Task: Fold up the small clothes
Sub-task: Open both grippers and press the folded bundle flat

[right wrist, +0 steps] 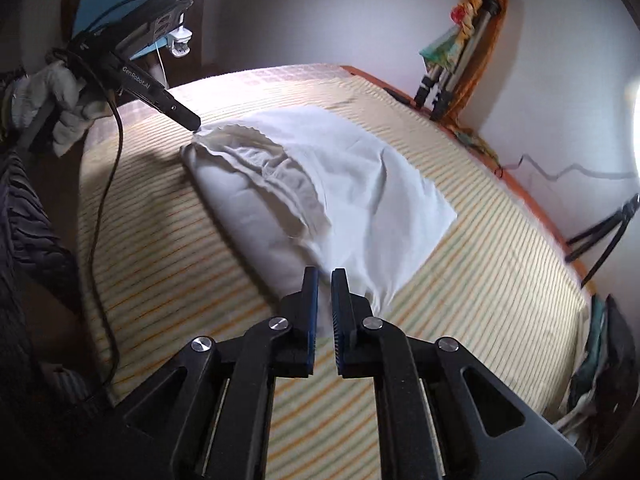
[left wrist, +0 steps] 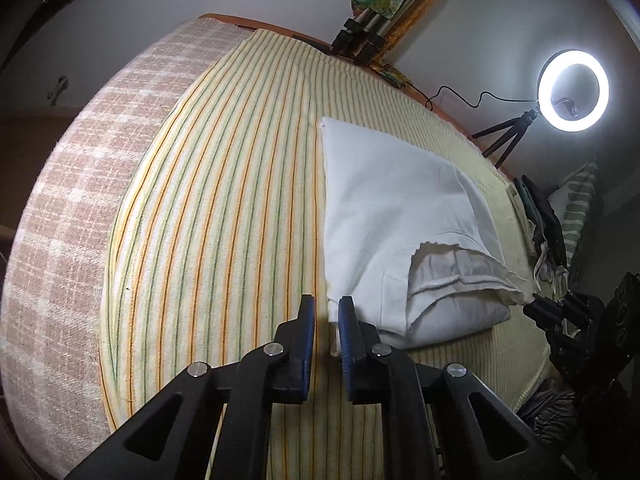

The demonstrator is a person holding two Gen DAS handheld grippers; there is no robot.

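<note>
One white garment (left wrist: pixel 384 216) lies on the striped bedspread (left wrist: pixel 224 208), a soft woven cloth with thin orange and green lines on pale yellow. The garment is matte cotton, folded into a rough wedge: one long straight edge, one sharp corner at its far end, and a wide open hem with a wavy, scalloped rim that shows a greyer inner layer. In the right wrist view the same garment (right wrist: pixel 352 184) looks rumpled, with a few shallow creases running across it.

The left gripper (left wrist: pixel 327 312) is hard black plastic with two blue ribbed pads; its fingers stand slightly apart, with the striped cloth showing in the gap, and its right finger (left wrist: pixel 347 320) sits at the garment's near corner. Whether that finger touches the fabric cannot be told. The right gripper (right wrist: pixel 325 286) has its two fingers drawn almost together with a narrow slit between them, right at the garment's near edge; whether fabric is caught between them cannot be told. In the right wrist view the other gripper's black tip (right wrist: pixel 188 118) meets the garment's scalloped hem corner.

Beyond the garment, along the wall, stand one glowing ring light (left wrist: pixel 573 96) on a small black tripod and one bundle of folded metal tripod legs (left wrist: pixel 370 36) draped in coloured cloth. Past the bedspread's far side from the garment lies one checked pink-and-white blanket (left wrist: pixel 80 208) with a coarse weave.
</note>
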